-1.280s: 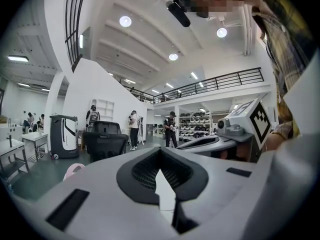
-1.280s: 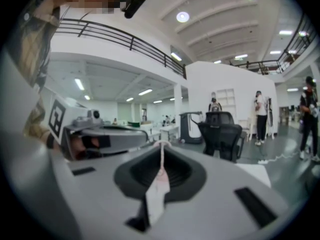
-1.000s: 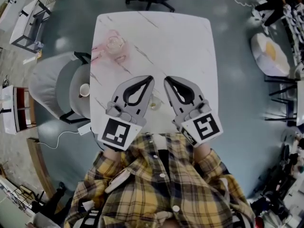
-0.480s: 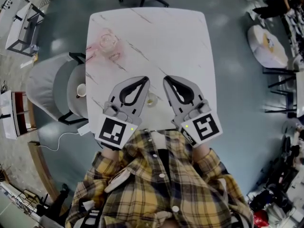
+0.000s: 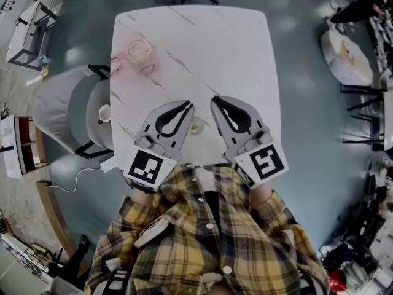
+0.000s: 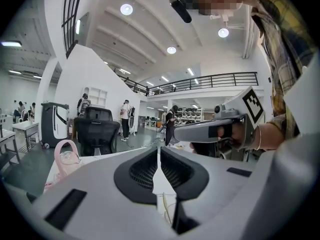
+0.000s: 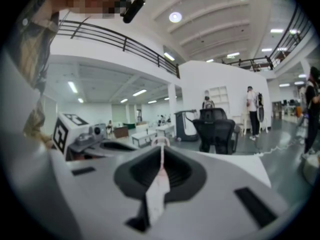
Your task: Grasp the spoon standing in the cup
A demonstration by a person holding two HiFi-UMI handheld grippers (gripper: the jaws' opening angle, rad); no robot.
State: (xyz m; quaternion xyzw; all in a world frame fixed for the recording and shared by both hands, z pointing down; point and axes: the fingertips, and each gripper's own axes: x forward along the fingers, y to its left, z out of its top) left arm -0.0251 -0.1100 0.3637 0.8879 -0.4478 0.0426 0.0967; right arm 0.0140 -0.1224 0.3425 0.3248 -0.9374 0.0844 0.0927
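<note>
Your left gripper point(image 5: 189, 106) points toward 1 o'clock and your right gripper point(image 5: 215, 101) toward 11, both with jaws together.

Head view steeply down over table point(image 5: 209, 48); gripper views low, level across it, sharing black chair point(image 6: 95, 129)

Round ceiling lights point(image 6: 126, 9) high above the left tongs point(image 6: 159, 151) give bright, even light, and the pale tabletop point(image 5: 202, 48) beyond them shines softly. Both gripper views bend and darken at their edges; the right one is blurred nearby.
</note>
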